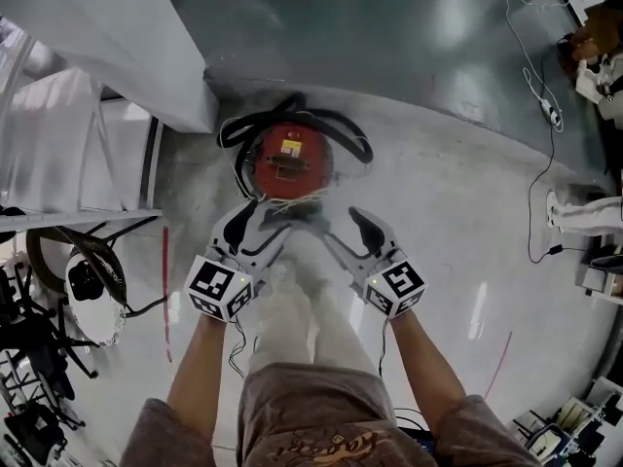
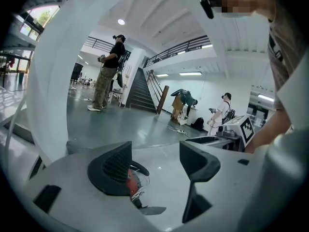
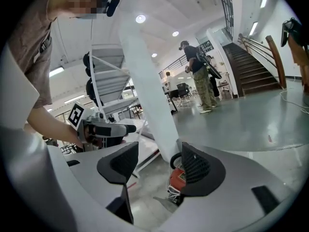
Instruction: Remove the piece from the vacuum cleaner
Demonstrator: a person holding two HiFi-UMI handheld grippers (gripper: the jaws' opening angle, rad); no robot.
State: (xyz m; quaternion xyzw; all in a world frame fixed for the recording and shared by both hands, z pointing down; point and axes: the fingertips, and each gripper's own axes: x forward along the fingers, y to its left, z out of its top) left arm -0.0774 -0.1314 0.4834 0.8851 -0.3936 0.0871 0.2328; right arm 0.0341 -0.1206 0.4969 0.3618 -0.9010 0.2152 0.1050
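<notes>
The red round vacuum cleaner (image 1: 288,159) stands on the floor with a black hose (image 1: 343,125) looped around it and white cord bunched at its near side. A flat grey part (image 1: 290,218) sticks out of that near side. My left gripper (image 1: 255,224) hovers just short of it on the left, my right gripper (image 1: 348,233) on the right. Both are open and hold nothing. In the left gripper view the vacuum cleaner (image 2: 131,182) shows behind the left jaw of the left gripper (image 2: 157,163). In the right gripper view the vacuum cleaner (image 3: 176,178) lies by the right jaw of the right gripper (image 3: 159,163).
A white slanted column (image 1: 117,37) rises at the vacuum's far left, beside white shelving (image 1: 68,144). A thin cable (image 1: 545,115) trails over the floor at the right. Black gear (image 1: 39,348) crowds the left edge. A person (image 2: 108,74) stands far off near a staircase (image 2: 140,93).
</notes>
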